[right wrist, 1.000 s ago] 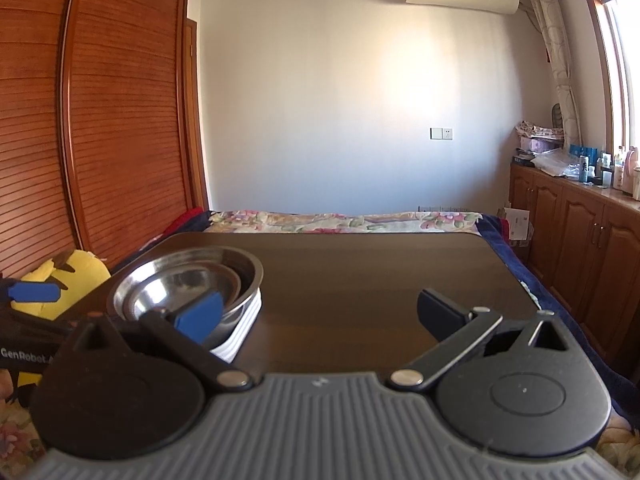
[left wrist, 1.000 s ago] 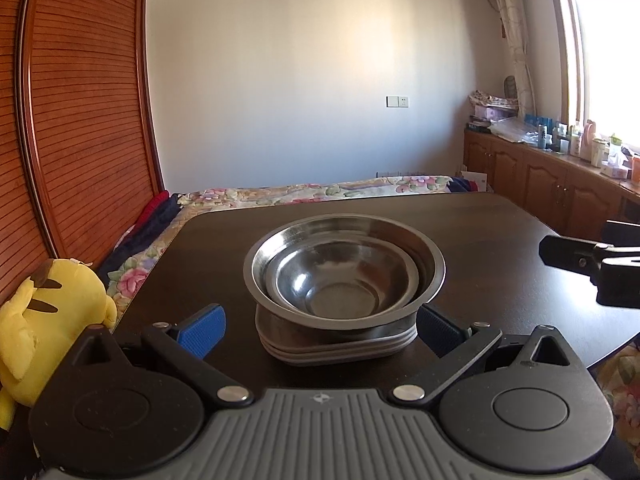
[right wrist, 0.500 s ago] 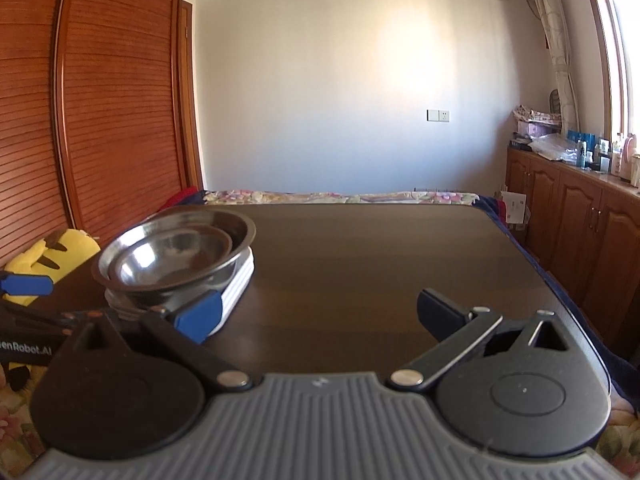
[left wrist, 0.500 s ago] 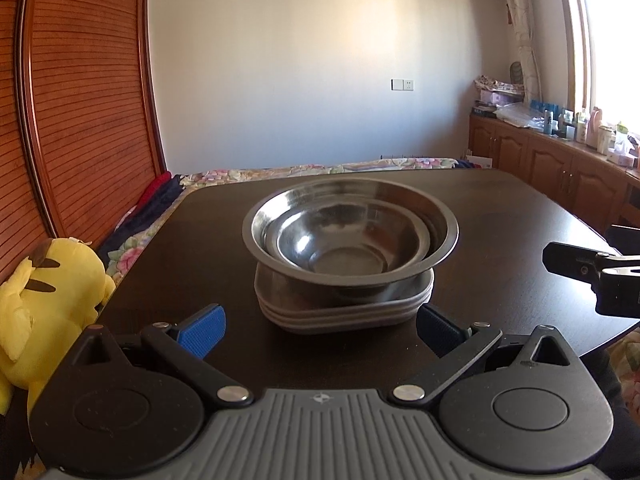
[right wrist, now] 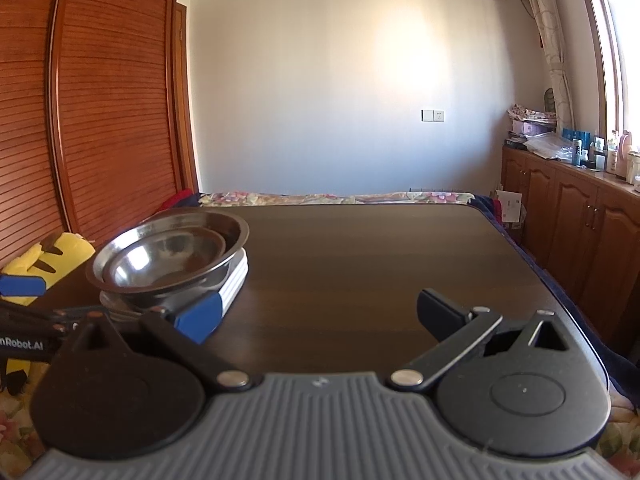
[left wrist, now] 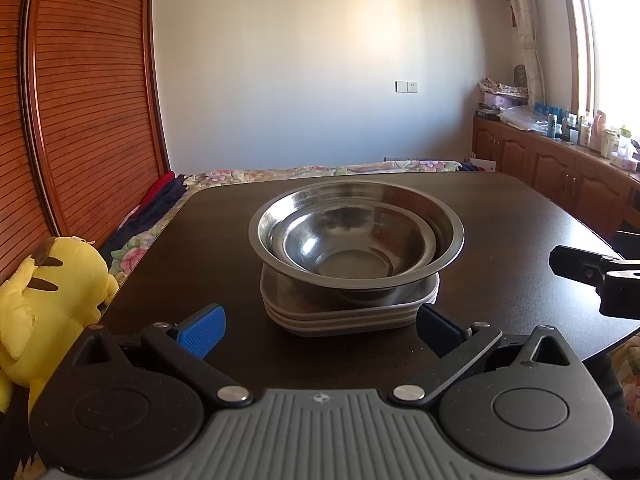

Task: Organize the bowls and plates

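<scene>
A yellow plush toy [left wrist: 48,292] sits off the left edge of the dark wooden table [left wrist: 500,216], below the slatted wooden doors [left wrist: 80,112]. Near the table's front left part stands the stack: a small steel bowl [left wrist: 352,248] nested inside a large steel bowl [left wrist: 448,232], both resting on a pile of grey plates [left wrist: 344,318]. The left gripper [left wrist: 320,330] hangs just in front of this pile, its jaws spread wide and holding nothing, one blue pad to each side of the plates without touching them. Further right, the right gripper [right wrist: 324,316] hovers over bare tabletop, jaws likewise wide apart and empty; in its own view the stack lies to its left. Wooden cabinets [right wrist: 580,216] with bottles on top line the right wall under the window.
</scene>
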A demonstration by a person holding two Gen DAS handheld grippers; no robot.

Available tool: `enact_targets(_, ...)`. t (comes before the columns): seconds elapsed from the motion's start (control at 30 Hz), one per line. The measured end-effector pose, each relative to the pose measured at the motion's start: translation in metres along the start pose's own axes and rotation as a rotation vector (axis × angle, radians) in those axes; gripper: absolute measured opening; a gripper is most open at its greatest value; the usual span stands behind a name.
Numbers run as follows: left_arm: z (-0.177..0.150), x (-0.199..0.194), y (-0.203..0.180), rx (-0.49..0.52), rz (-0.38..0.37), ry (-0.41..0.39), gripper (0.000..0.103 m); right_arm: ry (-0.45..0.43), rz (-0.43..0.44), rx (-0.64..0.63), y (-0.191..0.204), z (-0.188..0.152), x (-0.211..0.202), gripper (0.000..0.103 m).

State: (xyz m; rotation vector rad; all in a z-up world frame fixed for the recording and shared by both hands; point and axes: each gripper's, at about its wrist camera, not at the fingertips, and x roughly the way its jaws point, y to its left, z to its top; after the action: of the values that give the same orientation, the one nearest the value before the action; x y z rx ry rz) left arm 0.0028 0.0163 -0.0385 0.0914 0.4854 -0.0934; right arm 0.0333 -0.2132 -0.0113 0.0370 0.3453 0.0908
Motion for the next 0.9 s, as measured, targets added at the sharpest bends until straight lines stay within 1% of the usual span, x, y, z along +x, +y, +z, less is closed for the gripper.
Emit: enact_targets(0.9,0.0029,-0.0048,0.0004,-0.012,0.004,-0.021,0.103,-0.024,-0.002,0.012,-0.0041,0.0019,-0.0023,0.103)
